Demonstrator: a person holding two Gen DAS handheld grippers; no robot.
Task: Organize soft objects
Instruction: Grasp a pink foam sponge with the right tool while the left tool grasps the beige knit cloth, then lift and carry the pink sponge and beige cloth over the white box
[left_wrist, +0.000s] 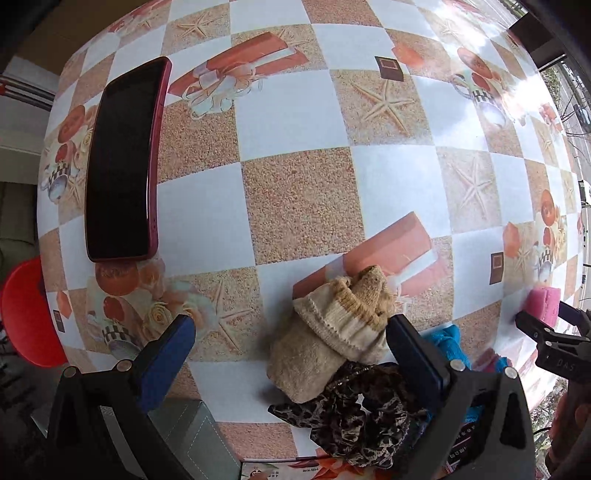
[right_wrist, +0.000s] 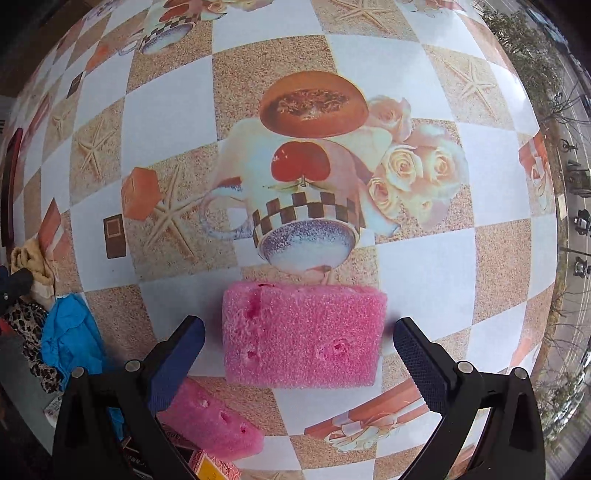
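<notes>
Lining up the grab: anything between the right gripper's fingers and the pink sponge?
Nothing: in the right wrist view, only bare tablecloth separates the open right gripper from the pink sponge.

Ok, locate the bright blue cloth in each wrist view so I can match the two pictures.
Left wrist: the blue cloth peeks out at lower right, just behind the left gripper's right-hand finger and beside the beige sock.
Right wrist: the blue cloth lies at the far left edge, lower half.
Shared landmark: the leopard-print fabric lies right beside it in both views.
</notes>
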